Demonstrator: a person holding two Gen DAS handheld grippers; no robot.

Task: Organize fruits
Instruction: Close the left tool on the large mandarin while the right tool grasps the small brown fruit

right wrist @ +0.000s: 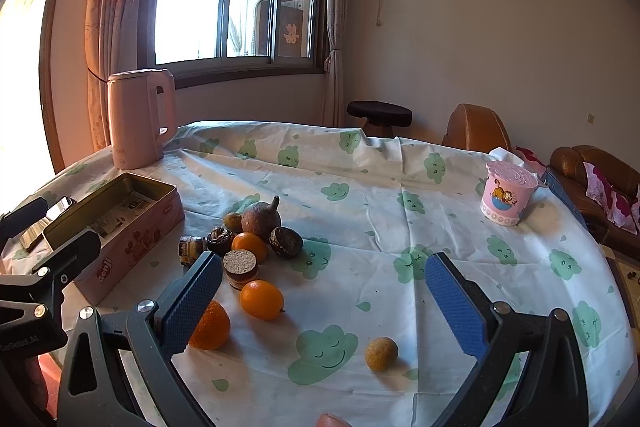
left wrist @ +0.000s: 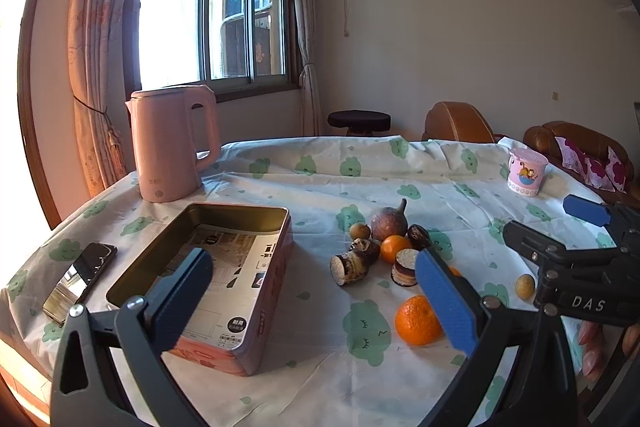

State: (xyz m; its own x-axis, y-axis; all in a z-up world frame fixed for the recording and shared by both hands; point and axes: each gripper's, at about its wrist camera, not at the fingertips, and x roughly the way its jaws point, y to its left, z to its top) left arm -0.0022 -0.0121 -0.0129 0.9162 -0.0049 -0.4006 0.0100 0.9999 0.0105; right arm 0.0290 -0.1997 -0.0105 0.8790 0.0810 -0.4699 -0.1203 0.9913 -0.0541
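The table [left wrist: 320,167] wore a white cloth [right wrist: 360,187] dotted with smiling green clouds, and on it, far left by the window, stood the tall pink kettle [left wrist: 170,143]; nearer lay the open pink tin [left wrist: 208,287], rectangular, gold inside, printed paper on its floor, a dark phone [left wrist: 80,281] just beside its left wall; at the far right sat a pink cartoon cup [right wrist: 508,197], well apart from everything; and there was the fruit, bunched right of the tin: a dull purple-brown pear-shaped fruit [right wrist: 262,217] with a curved stem at the back, a small orange [right wrist: 250,246] touching its front, dark wrinkled rounds [right wrist: 285,242] either side, stubby cut cane pieces [left wrist: 352,267] showing pale pithy ends; closer in, a bright dimpled orange [left wrist: 418,319] sat alone, a smoother oval one [right wrist: 262,299] near it, and a small tan speckled ball [right wrist: 381,353] off to the right; the left gripper [left wrist: 316,301] hung spread wide, one blue pad over the tin, the other in front of the near orange, gripping nothing; the right gripper [right wrist: 326,303] hung equally wide above the cloth, the tan ball between its fingers' line but untouched.
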